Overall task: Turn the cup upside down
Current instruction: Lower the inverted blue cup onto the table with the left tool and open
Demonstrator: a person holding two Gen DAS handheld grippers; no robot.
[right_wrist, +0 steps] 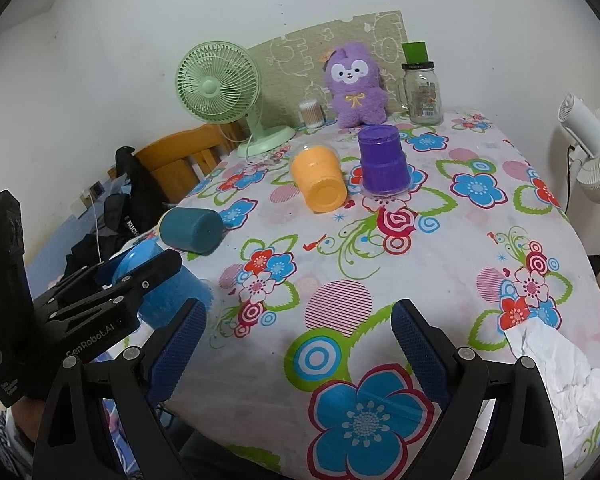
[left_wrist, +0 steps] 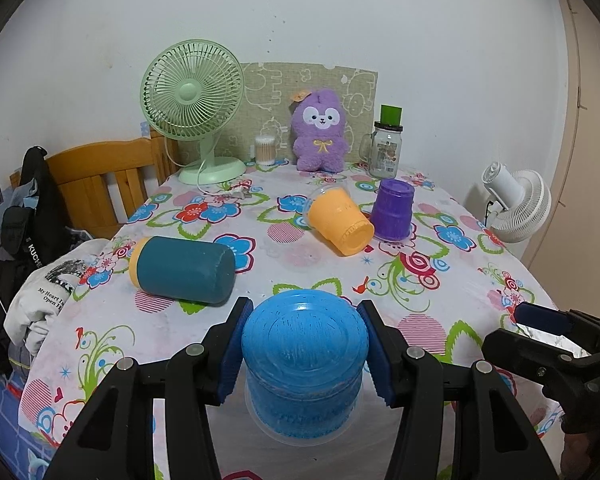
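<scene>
A blue cup (left_wrist: 305, 364) stands upside down on the table near the front edge, between the fingers of my left gripper (left_wrist: 305, 354). The left pad touches its side and the right pad stands slightly off it. It also shows in the right wrist view (right_wrist: 168, 300), partly behind the left gripper (right_wrist: 112, 292). My right gripper (right_wrist: 296, 354) is open and empty over the tablecloth. A teal cup (left_wrist: 184, 270) and an orange cup (left_wrist: 340, 222) lie on their sides. A purple cup (left_wrist: 393, 209) stands upside down.
A floral tablecloth (right_wrist: 380, 264) covers the table. At the back stand a green fan (left_wrist: 194, 104), a purple plush toy (left_wrist: 320, 136), a cotton swab tub (left_wrist: 265, 150) and a glass jar (left_wrist: 386, 148). A crumpled tissue (right_wrist: 556, 364) lies at the right. A wooden chair (left_wrist: 100, 184) stands left.
</scene>
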